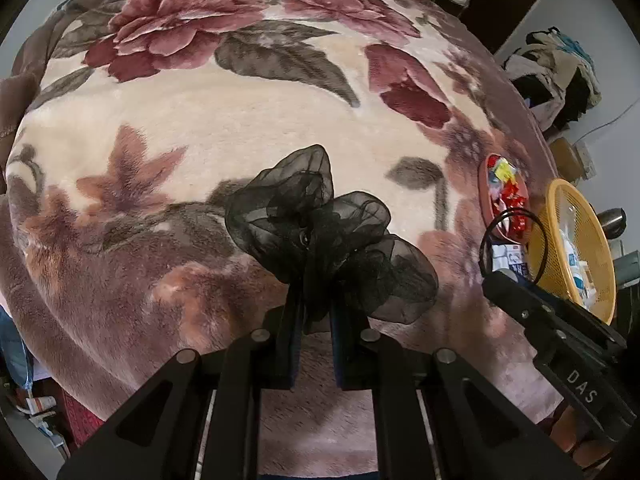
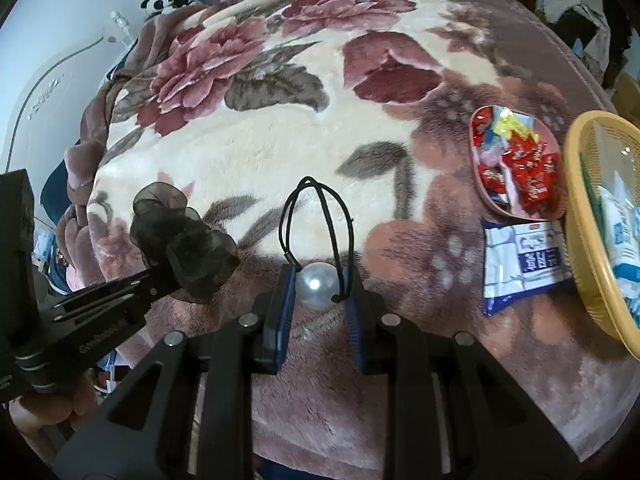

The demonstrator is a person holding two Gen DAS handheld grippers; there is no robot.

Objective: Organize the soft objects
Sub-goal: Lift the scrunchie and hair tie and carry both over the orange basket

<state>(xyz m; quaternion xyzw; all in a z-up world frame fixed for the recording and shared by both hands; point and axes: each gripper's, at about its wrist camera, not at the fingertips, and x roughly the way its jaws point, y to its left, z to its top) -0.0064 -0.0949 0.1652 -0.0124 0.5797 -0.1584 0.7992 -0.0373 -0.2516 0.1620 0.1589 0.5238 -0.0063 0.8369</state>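
Left wrist view: left gripper (image 1: 314,300) is pinching the black organza scrunchie (image 1: 328,236) above the bed blanket (image 1: 240,112), while right gripper (image 2: 320,292) is clamping the pearl hair tie (image 2: 318,280), probably sorting both toward the yellow basket (image 2: 580,216)

Blanket (image 2: 260,152) centre free; basket (image 2: 576,208) rt.

Sheer black scrunchie (image 1: 328,232), cream floral blanket (image 1: 240,120) (maroon blooms, grey leaves), yellow basket (image 2: 580,216)

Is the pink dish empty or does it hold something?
It holds something: the pink dish contains red and yellow wrapped sweets, piled inside its rim.
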